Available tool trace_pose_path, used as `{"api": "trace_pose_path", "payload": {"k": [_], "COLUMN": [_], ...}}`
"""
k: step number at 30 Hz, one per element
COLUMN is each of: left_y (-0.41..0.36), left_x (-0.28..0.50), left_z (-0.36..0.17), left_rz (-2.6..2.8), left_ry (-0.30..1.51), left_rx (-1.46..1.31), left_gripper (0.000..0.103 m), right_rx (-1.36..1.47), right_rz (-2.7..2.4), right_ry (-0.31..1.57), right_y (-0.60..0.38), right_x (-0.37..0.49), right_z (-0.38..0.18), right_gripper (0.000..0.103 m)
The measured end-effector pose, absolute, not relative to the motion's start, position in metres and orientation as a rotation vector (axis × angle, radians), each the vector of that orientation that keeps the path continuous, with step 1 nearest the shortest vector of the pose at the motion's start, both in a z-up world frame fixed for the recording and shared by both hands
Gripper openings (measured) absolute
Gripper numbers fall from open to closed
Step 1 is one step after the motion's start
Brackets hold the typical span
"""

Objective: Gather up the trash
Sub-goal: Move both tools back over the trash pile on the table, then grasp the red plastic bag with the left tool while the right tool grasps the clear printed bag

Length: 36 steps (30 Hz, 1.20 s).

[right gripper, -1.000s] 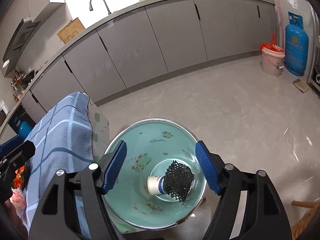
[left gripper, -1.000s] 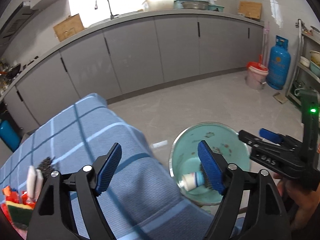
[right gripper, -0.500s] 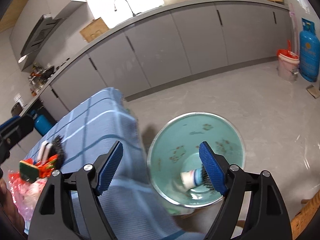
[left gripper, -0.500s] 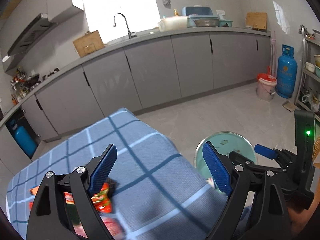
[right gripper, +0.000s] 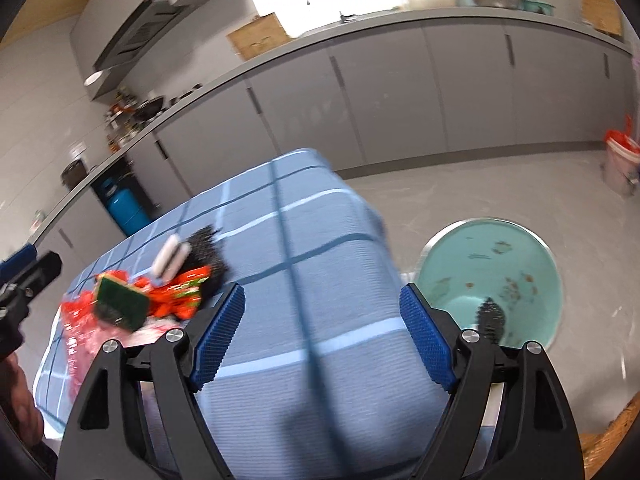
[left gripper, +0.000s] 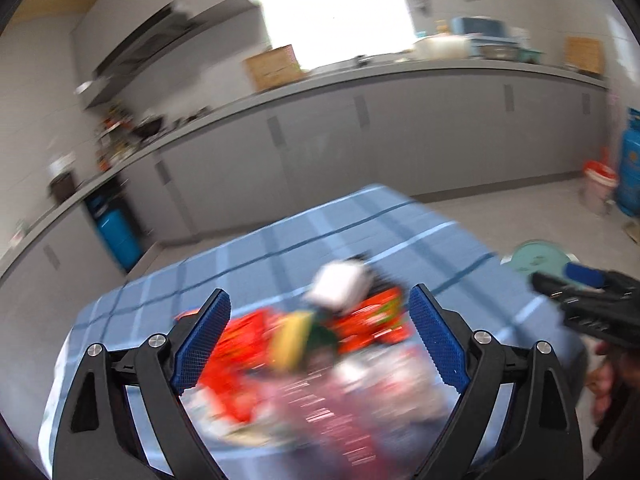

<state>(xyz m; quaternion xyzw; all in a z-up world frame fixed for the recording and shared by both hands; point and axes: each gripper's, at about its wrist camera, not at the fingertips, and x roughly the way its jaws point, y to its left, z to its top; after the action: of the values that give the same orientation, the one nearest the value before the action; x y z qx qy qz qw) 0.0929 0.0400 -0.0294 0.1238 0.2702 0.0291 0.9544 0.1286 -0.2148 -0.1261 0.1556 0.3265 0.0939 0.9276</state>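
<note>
A pile of trash lies on the blue checked tablecloth point(left gripper: 360, 232): red wrappers point(left gripper: 240, 344), a yellow-green sponge point(left gripper: 296, 336), a white piece point(left gripper: 340, 284), black mesh point(left gripper: 380, 276) and a pink plastic bag point(left gripper: 340, 400). My left gripper point(left gripper: 319, 296) hovers just above the pile, its jaws opening, with nothing pressed between the pads. My right gripper point(right gripper: 322, 292) stands open over bare tablecloth point(right gripper: 320, 240), with the sponge point(right gripper: 120, 300) and wrappers point(right gripper: 180, 292) to its left. The teal bin point(right gripper: 500, 256) stands on the floor to the right, holding black mesh point(right gripper: 490, 316).
Grey cabinets and a counter run along the back wall. A blue gas cylinder point(left gripper: 630, 160) and a white bucket point(left gripper: 598, 188) stand at the far right, another blue cylinder point(left gripper: 116, 228) at the left. A wooden edge point(right gripper: 608, 440) shows near the bin.
Both grippers have swung left and up, away from the bin and over the table. The trash pile now fills the left wrist view. Both pairs of jaws stand a little wider.
</note>
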Motion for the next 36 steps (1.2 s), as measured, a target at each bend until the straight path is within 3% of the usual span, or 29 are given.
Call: {"api": "trace_pose_path", "payload": {"k": [3, 10, 22, 26, 28, 29, 30, 36], "left_y": [0.082, 0.159, 0.165, 0.169, 0.168, 0.168, 0.168, 0.173], "left_x": [0.093, 0.114, 0.144, 0.145, 0.143, 0.143, 0.141, 0.129], "left_z": [-0.033, -0.064, -0.109, -0.117, -0.117, -0.116, -0.115, -0.093], "left_rz": [0.16, 0.293, 0.223, 0.178, 0.168, 0.165, 0.16, 0.17], "left_ry": [0.573, 0.697, 0.825, 0.859, 0.858, 0.856, 0.854, 0.785], "left_rx": [0.222, 0.103, 0.005, -0.028, -0.021, -0.021, -0.023, -0.007], "left_gripper": [0.09, 0.09, 0.086, 0.042, 0.031, 0.018, 0.012, 0.008], "right_rx": [0.295, 0.229, 0.178, 0.173, 0.173, 0.172, 0.171, 0.168], "right_rz": [0.23, 0.305, 0.334, 0.337, 0.339, 0.34, 0.34, 0.339], "right_ry": [0.662, 0.676, 0.73, 0.739, 0.74, 0.74, 0.739, 0.729], "right_y": [-0.192, -0.141, -0.109, -0.108, -0.106, -0.106, -0.105, -0.104], "right_x": [0.126, 0.128, 0.132, 0.134, 0.134, 0.134, 0.135, 0.134], "right_z": [-0.12, -0.113, -0.123, -0.126, -0.127, -0.126, -0.126, -0.123], "right_gripper": [0.086, 0.087, 0.091, 0.091, 0.091, 0.091, 0.091, 0.091]}}
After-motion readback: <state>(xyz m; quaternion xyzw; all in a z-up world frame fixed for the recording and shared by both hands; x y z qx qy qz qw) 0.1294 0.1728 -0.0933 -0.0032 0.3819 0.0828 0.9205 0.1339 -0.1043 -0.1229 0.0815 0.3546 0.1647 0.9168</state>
